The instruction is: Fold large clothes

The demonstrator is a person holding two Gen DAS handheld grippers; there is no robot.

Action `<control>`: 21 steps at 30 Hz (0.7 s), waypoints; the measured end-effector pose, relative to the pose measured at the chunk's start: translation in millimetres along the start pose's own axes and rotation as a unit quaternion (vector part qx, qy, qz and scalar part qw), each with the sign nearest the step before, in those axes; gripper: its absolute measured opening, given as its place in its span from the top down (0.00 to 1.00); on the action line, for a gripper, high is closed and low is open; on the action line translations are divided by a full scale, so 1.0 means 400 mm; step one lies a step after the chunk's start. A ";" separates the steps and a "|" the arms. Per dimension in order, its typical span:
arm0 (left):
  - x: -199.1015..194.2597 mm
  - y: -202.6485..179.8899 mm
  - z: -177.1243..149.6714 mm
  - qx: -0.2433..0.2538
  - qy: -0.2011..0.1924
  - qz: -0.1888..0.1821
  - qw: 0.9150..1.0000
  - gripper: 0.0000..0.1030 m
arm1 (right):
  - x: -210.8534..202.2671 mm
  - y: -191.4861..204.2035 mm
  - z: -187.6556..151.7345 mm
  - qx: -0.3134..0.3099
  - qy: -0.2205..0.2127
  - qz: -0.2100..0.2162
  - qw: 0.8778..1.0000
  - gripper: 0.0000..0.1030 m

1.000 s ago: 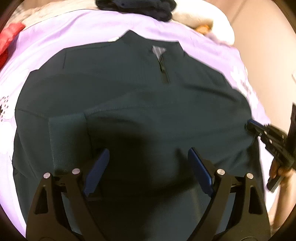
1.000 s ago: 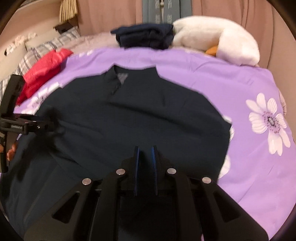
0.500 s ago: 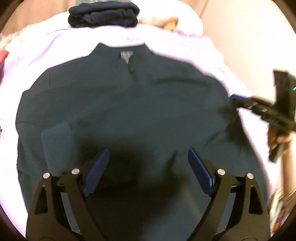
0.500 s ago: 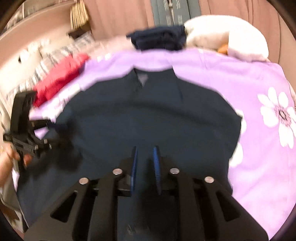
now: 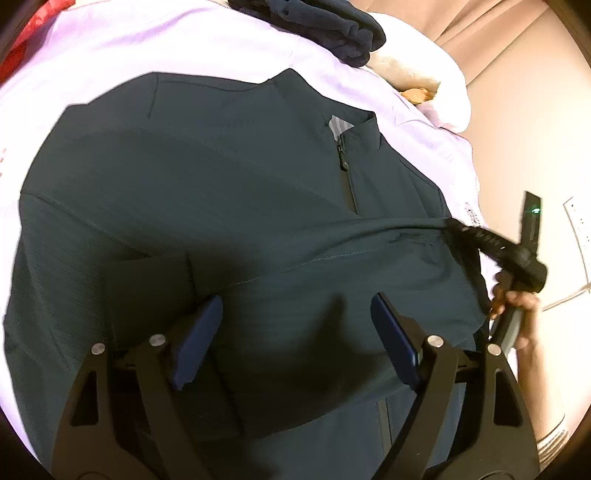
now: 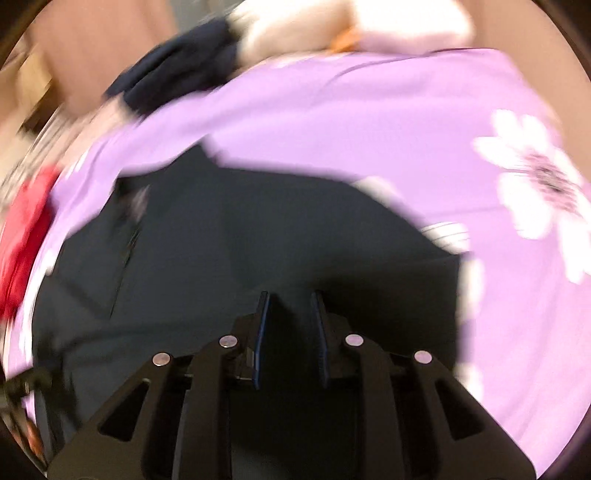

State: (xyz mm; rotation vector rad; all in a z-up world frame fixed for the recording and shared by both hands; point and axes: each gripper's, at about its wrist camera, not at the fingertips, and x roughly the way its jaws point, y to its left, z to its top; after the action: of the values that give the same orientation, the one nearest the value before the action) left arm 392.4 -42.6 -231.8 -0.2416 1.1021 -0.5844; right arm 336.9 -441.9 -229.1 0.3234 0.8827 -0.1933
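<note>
A dark green zip-neck jacket lies spread, collar away from me, on a purple flowered sheet. My left gripper hovers over its lower middle. Its jaws stand wide and are closing a little, with nothing pressed between them. One sleeve cuff is folded in beside its left finger. My right gripper is at the jacket's right edge. Its jaws are narrow and opening, and a ridge of jacket cloth runs up to its tips. The right wrist view is blurred by motion.
A folded pile of navy clothes and a white plush pillow lie at the head of the bed. A red garment lies to the left. The bed's right edge and a beige floor lie past the person's hand.
The right gripper has swung along the jacket's right edge, rolling as it went, and a ridge of cloth now runs to its tips. Its jaws have widened. The left gripper has shifted and rolled slightly.
</note>
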 end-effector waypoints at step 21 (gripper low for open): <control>0.006 -0.120 -0.083 0.140 -0.011 0.147 0.979 0.15 | -0.189 0.120 -0.289 -0.206 -0.019 0.018 0.978 0.64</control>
State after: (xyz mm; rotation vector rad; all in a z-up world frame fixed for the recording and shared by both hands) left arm 348.2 -80.3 -226.3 0.1582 0.9975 -0.4621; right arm 220.4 -353.4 -228.9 -0.0518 0.8562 0.0199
